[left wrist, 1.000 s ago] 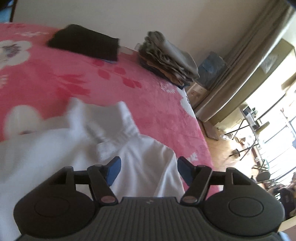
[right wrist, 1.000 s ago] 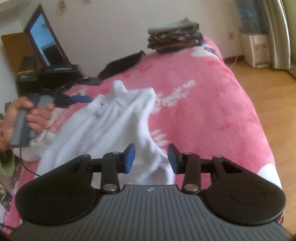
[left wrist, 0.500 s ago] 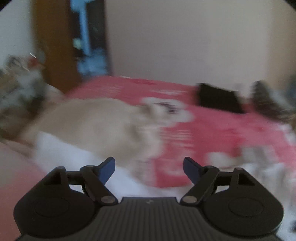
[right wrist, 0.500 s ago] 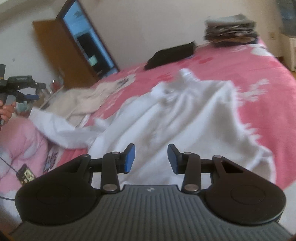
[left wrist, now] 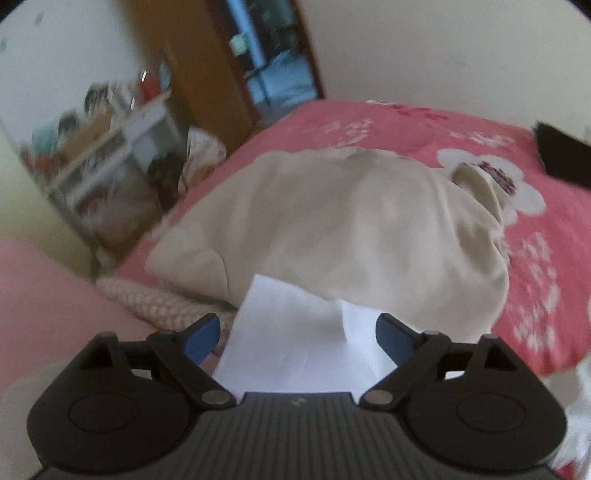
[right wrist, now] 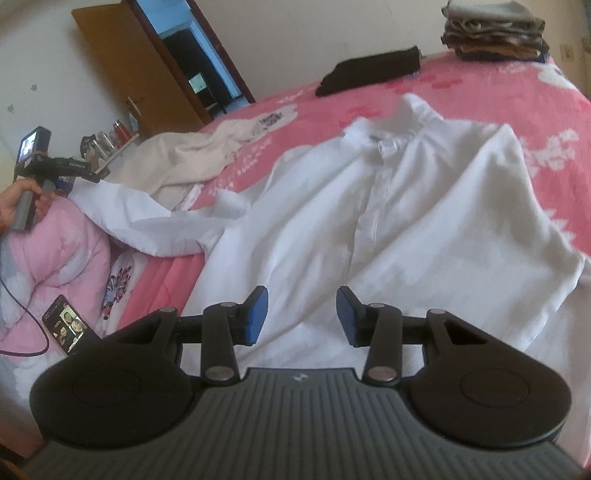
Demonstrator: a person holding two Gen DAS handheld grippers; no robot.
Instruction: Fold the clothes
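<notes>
The shelf (left wrist: 107, 155) is blurred; the white shirt's sleeve (left wrist: 306, 343) lies between the spread left claw (left wrist: 297, 334), the body (right wrist: 388, 221) beneath the released right claw (right wrist: 301, 314).

1 white shirt (right wrist: 388, 221), 1 beige garment (left wrist: 351, 229), 1 black garment (right wrist: 369, 70), 1 folded stack (right wrist: 495, 29), 1 phone (right wrist: 68, 325)
</notes>
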